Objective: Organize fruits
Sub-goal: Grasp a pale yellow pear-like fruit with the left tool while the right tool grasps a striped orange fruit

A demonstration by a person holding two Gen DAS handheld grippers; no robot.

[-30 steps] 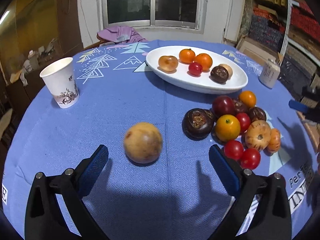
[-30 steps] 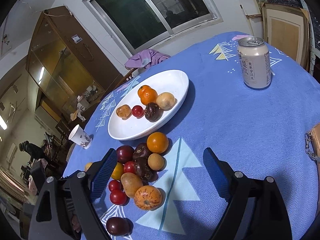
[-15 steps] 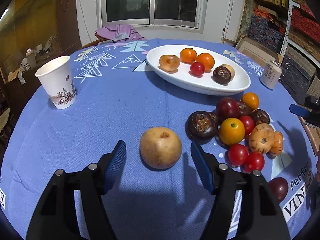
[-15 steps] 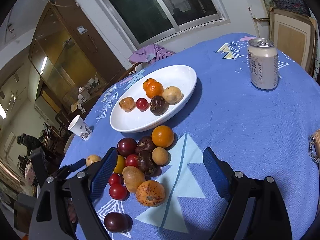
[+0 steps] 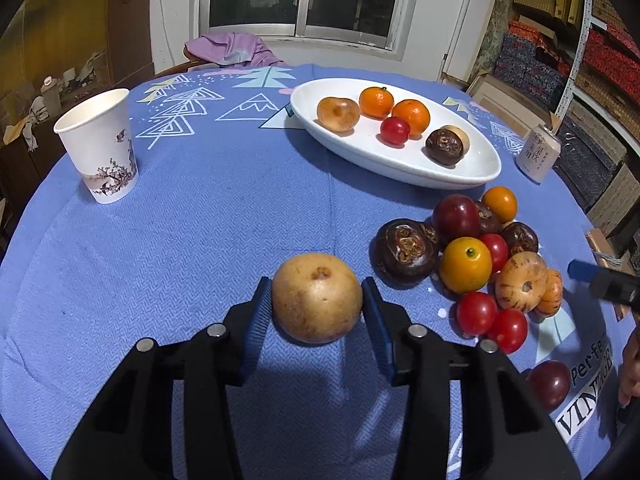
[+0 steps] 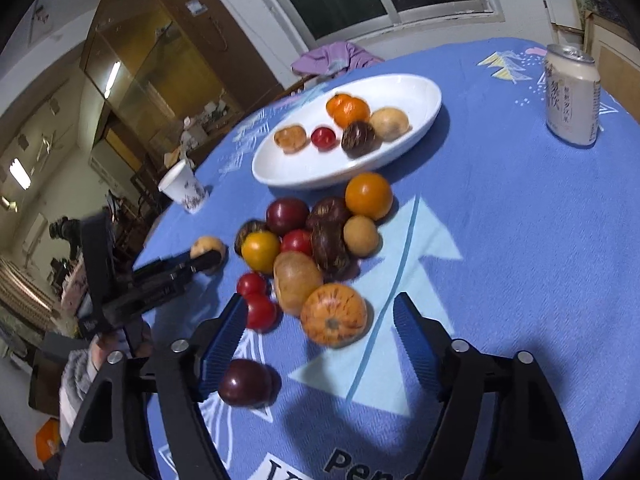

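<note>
Closing from wide: left claw (image 5: 316, 304) pads touching pear (image 5: 317, 298); right claw (image 6: 318, 338) narrowing, empty.

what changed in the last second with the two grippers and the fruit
The left gripper moved in on the tan round fruit and its jaws are closing, pads now at both sides of it. The right gripper has come closer to the fruit pile, and its jaws are closing around the striped orange fruit without touching. The white plate, paper cup and can stayed put.
</note>
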